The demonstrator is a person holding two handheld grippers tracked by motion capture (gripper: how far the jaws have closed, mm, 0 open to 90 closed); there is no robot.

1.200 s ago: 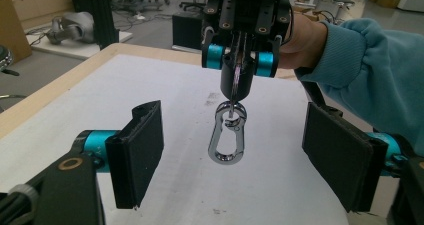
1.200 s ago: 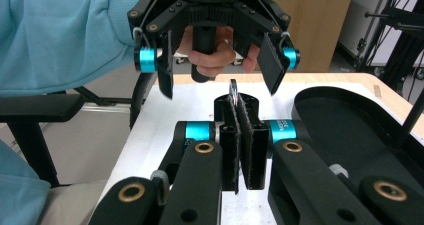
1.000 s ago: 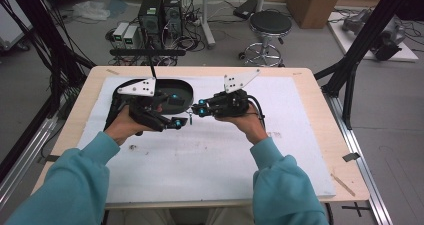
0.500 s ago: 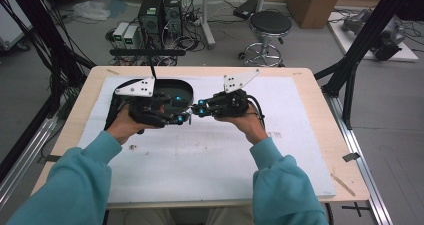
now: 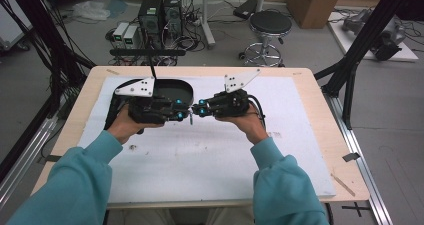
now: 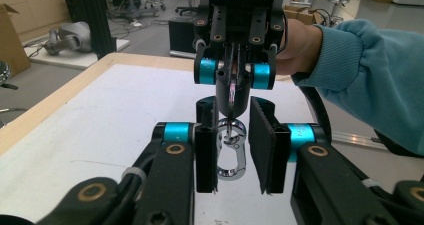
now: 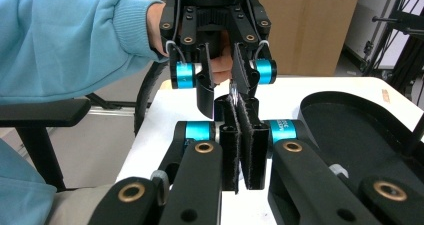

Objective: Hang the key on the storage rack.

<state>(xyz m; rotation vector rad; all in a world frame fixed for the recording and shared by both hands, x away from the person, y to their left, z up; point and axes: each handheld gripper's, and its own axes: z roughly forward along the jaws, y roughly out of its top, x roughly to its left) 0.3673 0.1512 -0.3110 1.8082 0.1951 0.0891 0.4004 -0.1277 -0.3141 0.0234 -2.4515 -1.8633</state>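
Note:
Over the white mat, my two grippers meet tip to tip. A small silver carabiner point(image 6: 231, 154) hangs between them. My right gripper point(image 7: 240, 102) is shut on a thin tab at the carabiner's top end, pads pressed flat together. My left gripper point(image 6: 234, 110) faces it, its two pads point(image 6: 262, 145) standing on either side of the carabiner. Those jaws have just been closing with the carabiner between them. A narrow gap still shows on one side. In the high view the left gripper point(image 5: 186, 116) and the right gripper point(image 5: 198, 110) almost touch.
A black oval tray point(image 5: 172, 91) lies on the mat just behind the left hand, and its rim point(image 7: 350, 130) is also in the right gripper view. Cables trail from both grippers. The wooden table edge point(image 5: 320, 115) borders the mat.
The left gripper's jaws have drawn closer together around the carabiner. Both hands have stayed where they were, and the right gripper has kept its grip.

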